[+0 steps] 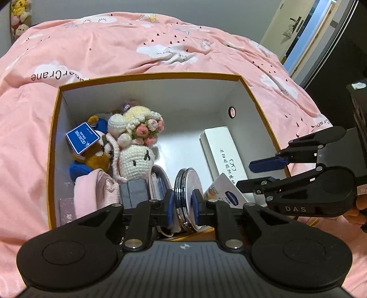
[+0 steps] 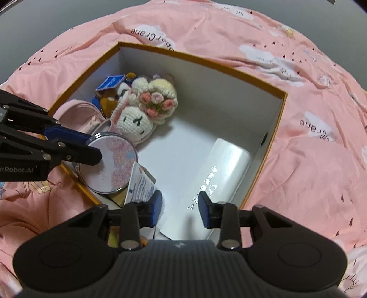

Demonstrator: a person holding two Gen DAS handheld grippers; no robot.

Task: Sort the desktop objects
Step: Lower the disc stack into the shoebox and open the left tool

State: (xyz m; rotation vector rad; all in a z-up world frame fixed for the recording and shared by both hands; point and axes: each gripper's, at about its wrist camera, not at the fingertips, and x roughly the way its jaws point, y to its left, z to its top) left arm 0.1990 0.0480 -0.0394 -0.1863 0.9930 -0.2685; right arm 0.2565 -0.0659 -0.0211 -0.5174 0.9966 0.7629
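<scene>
Compact mirror stood on edge, clamped in the left gripper over the box. Lowering before release seemed wise; the right gripper hung apart, empty.

Pink cloud-printed bedsheet, orange-rimmed white box, cream crochet doll, blue tag.

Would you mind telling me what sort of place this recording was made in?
Most likely a bedroom: the orange-rimmed box sits on a pink cloud-print duvet, plush toys hang in the corner, and a doorway opens beyond.
</scene>
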